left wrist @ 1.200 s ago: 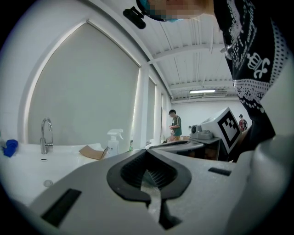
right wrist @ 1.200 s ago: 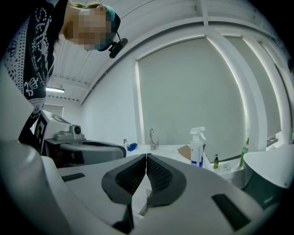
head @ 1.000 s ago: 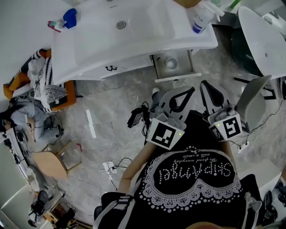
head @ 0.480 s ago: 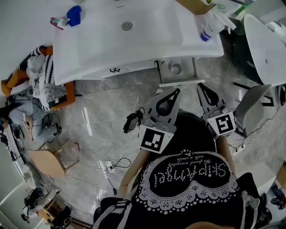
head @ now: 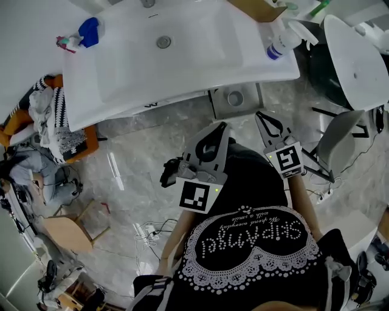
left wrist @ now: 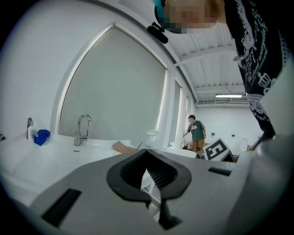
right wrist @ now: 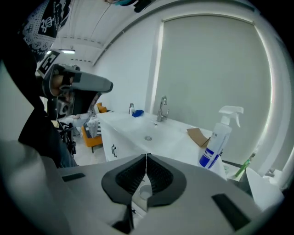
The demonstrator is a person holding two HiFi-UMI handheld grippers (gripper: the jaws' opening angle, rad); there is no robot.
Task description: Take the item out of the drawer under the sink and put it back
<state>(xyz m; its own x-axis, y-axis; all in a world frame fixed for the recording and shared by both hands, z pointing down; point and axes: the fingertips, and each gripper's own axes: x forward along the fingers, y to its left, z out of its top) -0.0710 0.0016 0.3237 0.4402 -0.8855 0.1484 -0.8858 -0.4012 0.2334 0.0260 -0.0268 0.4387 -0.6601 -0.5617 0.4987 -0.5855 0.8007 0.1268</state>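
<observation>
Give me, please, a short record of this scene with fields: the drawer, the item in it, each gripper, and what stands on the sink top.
drawer: open, under the white sink
item: round white item lying in the drawer, not held
left gripper: shut, empty, over the floor in front of the drawer
right gripper: shut, empty, tips near the drawer front
sink top: spray bottle at the right end, cardboard piece behind it, blue object at the left end
faucet: behind the basin

Jaws together, empty: left hand-held gripper (head: 219,126); right hand-held gripper (head: 261,115).
</observation>
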